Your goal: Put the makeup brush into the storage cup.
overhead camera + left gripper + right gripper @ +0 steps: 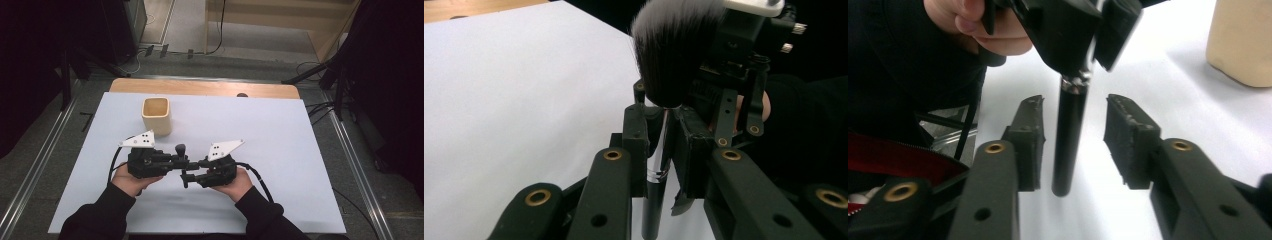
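While your left tongs (659, 145) clamp the makeup brush (663, 65) at its silver ferrule, bristles upward, your right tongs (1073, 135) stand released around its black handle, not touching. A beige cup (157, 116) stands on the table (280, 130) behind.

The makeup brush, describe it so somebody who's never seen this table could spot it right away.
On the white table, look in front of the tan cup, where the person's two black grippers meet. The makeup brush stands upright there, clamped in the left gripper, its black handle hanging between the open pads of the right gripper. Its bushy black, white-tipped head and silver collar set it apart.
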{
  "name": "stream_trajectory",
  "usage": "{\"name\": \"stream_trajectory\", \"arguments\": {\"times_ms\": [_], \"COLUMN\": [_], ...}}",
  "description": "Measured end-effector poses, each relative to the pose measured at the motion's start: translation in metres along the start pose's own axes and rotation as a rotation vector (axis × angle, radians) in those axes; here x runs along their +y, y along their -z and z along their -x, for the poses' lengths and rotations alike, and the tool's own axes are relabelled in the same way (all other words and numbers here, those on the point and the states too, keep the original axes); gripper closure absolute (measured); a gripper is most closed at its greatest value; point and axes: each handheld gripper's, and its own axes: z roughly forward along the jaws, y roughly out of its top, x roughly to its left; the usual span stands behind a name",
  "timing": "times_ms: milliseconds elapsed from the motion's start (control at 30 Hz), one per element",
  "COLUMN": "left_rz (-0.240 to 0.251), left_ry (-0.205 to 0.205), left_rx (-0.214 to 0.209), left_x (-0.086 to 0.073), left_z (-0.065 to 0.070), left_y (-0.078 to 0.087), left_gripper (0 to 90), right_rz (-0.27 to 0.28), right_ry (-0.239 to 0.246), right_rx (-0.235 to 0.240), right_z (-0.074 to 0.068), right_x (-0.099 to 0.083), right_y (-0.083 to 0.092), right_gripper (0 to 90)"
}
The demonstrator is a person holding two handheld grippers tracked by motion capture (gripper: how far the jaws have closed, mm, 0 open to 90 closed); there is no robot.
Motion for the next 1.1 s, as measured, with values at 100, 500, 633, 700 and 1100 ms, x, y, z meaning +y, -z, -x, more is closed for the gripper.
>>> {"name": "stream_trajectory", "arguments": {"times_ms": [100, 500, 633, 700, 1100], "left_rz": [-0.006, -0.047, -0.051, -0.053, -0.07], "left_ry": [-0.003, 0.015, 0.025, 0.029, 0.027], "left_rx": [0.006, 0.03, 0.043, 0.048, 0.069], "left_x": [0.001, 0.002, 0.003, 0.003, 0.001], "left_z": [0.0, -0.004, -0.005, -0.005, -0.008], "left_y": [0.003, 0.012, 0.015, 0.017, 0.031], "left_gripper": [78.3, 78.2, 78.2, 78.2, 78.2], "right_rz": [0.003, 0.004, 0.001, -0.001, -0.017], "right_ry": [-0.013, 0.005, 0.01, 0.012, 0.016], "right_rx": [-0.013, -0.055, -0.07, -0.074, -0.123], "right_z": [0.001, 0.004, 0.004, 0.004, 0.009], "right_x": [0.0, -0.002, -0.003, -0.004, -0.01], "right_y": [0.003, 0.019, 0.023, 0.025, 0.042], "right_gripper": [52.6, 41.3, 39.4, 38.3, 33.9]}}
